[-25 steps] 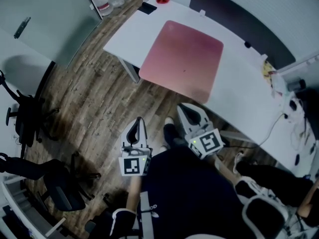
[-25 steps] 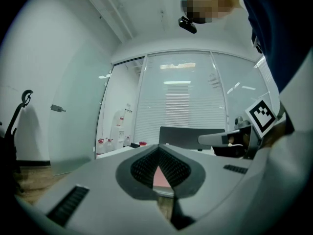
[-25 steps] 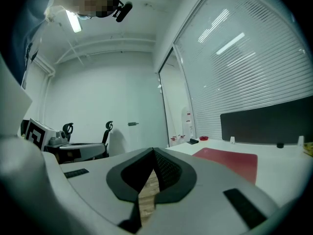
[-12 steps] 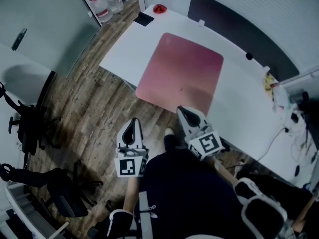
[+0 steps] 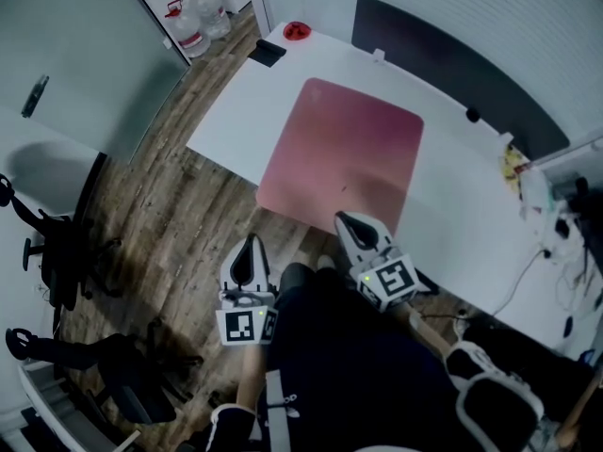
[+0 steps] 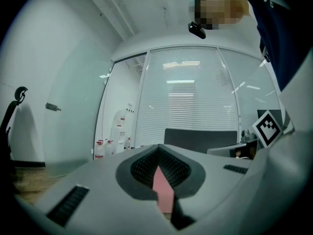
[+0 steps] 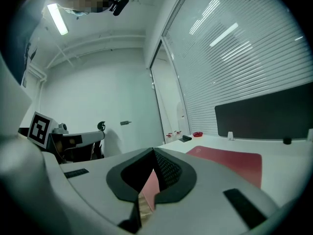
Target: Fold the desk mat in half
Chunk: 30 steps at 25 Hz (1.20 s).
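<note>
A pink desk mat (image 5: 344,153) lies flat and unfolded on the white desk (image 5: 452,205). My right gripper (image 5: 346,218) is shut and empty, its tips just short of the mat's near edge. My left gripper (image 5: 248,243) is also shut and empty; it hangs over the wooden floor to the left of the desk, clear of the mat. In the right gripper view the mat (image 7: 230,160) spreads ahead and to the right of the closed jaws. In the left gripper view a sliver of the mat (image 6: 161,187) shows through the slit between the jaws.
A dark partition panel (image 5: 443,55) runs along the desk's far edge. A red dish (image 5: 297,30) and a black object (image 5: 267,53) sit at the far left corner. Cables (image 5: 556,224) and clutter lie at the right end. Water bottles (image 5: 193,17) and office chairs (image 5: 57,243) stand on the floor.
The head view has shifted slightly. The left gripper has dropped a little lower in the picture; the right gripper stays by the mat's near edge. The mat has not moved.
</note>
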Motion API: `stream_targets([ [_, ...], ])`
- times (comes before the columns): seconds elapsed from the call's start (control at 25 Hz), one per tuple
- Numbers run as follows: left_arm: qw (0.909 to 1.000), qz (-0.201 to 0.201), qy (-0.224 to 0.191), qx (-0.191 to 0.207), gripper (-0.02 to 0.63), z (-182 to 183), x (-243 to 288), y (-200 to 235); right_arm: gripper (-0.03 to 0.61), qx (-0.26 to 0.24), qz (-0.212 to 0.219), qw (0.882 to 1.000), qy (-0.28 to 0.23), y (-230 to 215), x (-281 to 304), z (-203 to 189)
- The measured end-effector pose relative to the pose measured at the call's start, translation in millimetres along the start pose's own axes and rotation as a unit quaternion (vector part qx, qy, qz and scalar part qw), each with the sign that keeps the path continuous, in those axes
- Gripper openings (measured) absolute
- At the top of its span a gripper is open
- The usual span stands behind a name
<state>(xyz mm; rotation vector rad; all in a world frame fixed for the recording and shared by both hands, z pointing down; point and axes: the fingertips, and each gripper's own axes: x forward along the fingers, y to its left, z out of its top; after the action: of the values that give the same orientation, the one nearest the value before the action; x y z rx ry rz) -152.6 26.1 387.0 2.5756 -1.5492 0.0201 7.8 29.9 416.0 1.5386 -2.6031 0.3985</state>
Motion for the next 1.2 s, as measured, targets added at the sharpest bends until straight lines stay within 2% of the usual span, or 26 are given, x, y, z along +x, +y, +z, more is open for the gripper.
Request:
stream_targets([
  [0.28,0.9999,-0.004,0.006,-0.013,0.003,-8.4,17.5,14.9,0.003,-0.003,-0.024,1.0,0.001,-12.5,5.5,4.3],
  [0.44,0.9995,-0.025,0.01,-0.017,0.003,-12.2,37.6,23.2,0.003,0.003,-0.052,0.999,0.007,-19.9,16.3,3.2],
  [0.68,0.9966,-0.08,0.016,-0.009,0.003,-9.3,77.3,51.9,0.003,0.013,-0.093,0.996,0.004,-20.9,50.9,9.2],
  [0.88,0.9899,-0.139,0.024,0.011,0.003,-1.9,113.4,80.2,0.003,0.029,-0.139,0.99,0.003,-18.8,86.5,15.1],
  [1.2,0.9783,-0.199,0.056,-0.002,0.003,-6.1,152.0,107.9,0.003,0.014,-0.191,0.981,-0.009,-8.2,124.1,27.6],
])
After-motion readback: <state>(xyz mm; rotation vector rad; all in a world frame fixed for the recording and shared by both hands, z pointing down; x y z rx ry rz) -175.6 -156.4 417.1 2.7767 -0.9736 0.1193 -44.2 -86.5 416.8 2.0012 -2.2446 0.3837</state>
